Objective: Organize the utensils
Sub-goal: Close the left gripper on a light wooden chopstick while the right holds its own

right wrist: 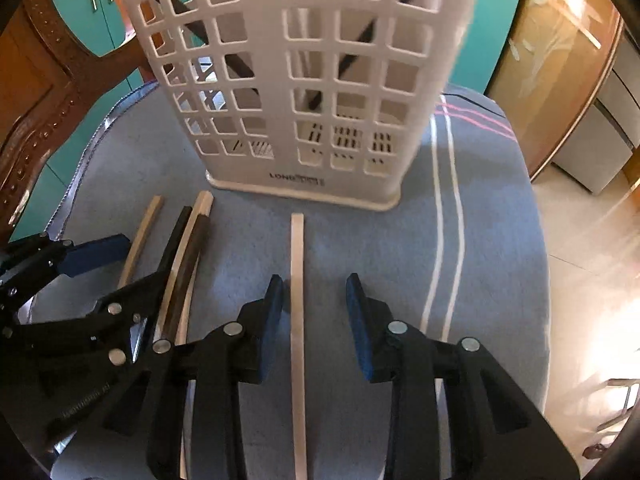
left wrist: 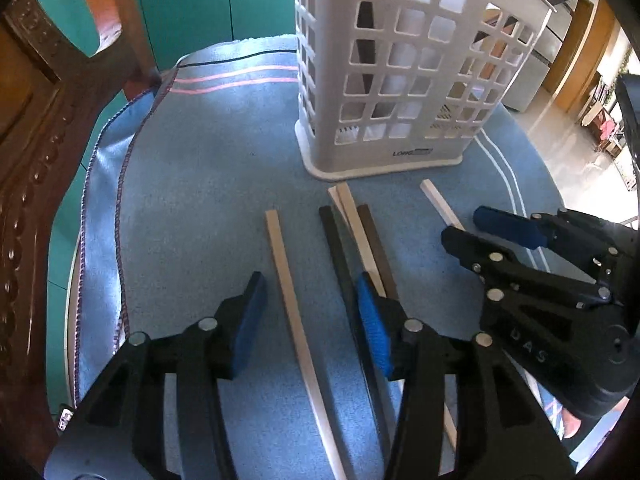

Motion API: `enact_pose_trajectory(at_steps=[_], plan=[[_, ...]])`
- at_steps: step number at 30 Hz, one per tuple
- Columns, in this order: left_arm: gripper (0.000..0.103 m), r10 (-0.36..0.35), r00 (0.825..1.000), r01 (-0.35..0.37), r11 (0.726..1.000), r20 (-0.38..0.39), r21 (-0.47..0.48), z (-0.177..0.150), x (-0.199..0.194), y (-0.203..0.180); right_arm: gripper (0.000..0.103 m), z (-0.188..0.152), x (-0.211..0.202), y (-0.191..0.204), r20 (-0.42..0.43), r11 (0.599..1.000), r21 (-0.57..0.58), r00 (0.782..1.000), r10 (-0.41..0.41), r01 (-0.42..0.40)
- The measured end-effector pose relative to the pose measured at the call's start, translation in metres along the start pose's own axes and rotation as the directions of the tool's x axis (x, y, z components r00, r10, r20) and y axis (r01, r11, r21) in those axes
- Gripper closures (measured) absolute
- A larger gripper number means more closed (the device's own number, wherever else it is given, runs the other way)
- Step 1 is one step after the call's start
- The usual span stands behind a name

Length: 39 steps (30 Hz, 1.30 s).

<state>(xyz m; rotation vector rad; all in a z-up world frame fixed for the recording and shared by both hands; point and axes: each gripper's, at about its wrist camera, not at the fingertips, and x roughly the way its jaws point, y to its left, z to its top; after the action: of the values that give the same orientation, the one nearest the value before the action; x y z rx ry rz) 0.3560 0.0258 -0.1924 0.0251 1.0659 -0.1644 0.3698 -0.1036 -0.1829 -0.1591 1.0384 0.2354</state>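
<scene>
Both the left gripper (left wrist: 312,312) and right gripper (right wrist: 315,312) hang released over loose pale and dark wooden chopsticks (left wrist: 288,280) lying on the blue cloth (left wrist: 208,184), before the white lattice plastic holder (left wrist: 400,80).

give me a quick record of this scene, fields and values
surface: blue cloth
holder: white slotted basket, upright, dark chopsticks already inside
loose chopsticks: light and dark ones lying flat in front of the basket
left hand-held gripper: open, straddling a light chopstick
right hand-held gripper: open, straddling a single light chopstick
held: nothing yet
</scene>
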Motion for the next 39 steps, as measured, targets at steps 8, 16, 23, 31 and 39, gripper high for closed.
enact_pose_trajectory(at_steps=[8, 16, 23, 31, 39], plan=[[0.056, -0.042, 0.999, 0.042, 0.992, 0.009, -0.118, 0.007, -0.008, 0.042, 0.07, 0.005, 0.002, 0.005, -0.004, 1.0, -0.017, 1.0, 0.004, -0.004], [0.057, 0.009, 1.0, -0.009, 0.996, -0.005, -0.089, 0.007, -0.003, 0.035, 0.07, -0.001, 0.001, 0.015, 0.003, 0.999, -0.036, 1.0, -0.011, 0.011], [0.075, 0.087, 0.996, -0.087, 0.995, -0.013, -0.045, 0.0, -0.004, 0.026, 0.07, -0.007, 0.001, 0.018, -0.005, 0.999, -0.034, 1.0, -0.025, 0.025], [0.096, 0.035, 0.999, -0.035, 0.999, 0.035, 0.003, 0.002, -0.009, 0.007, 0.097, -0.003, 0.0, 0.024, 0.012, 0.996, -0.026, 0.996, 0.085, -0.085], [0.096, -0.045, 0.959, 0.064, 0.996, 0.281, -0.06, -0.014, -0.105, 0.008, 0.097, -0.008, -0.097, 0.004, 0.272, 0.979, 0.034, 0.944, 0.185, -0.201]])
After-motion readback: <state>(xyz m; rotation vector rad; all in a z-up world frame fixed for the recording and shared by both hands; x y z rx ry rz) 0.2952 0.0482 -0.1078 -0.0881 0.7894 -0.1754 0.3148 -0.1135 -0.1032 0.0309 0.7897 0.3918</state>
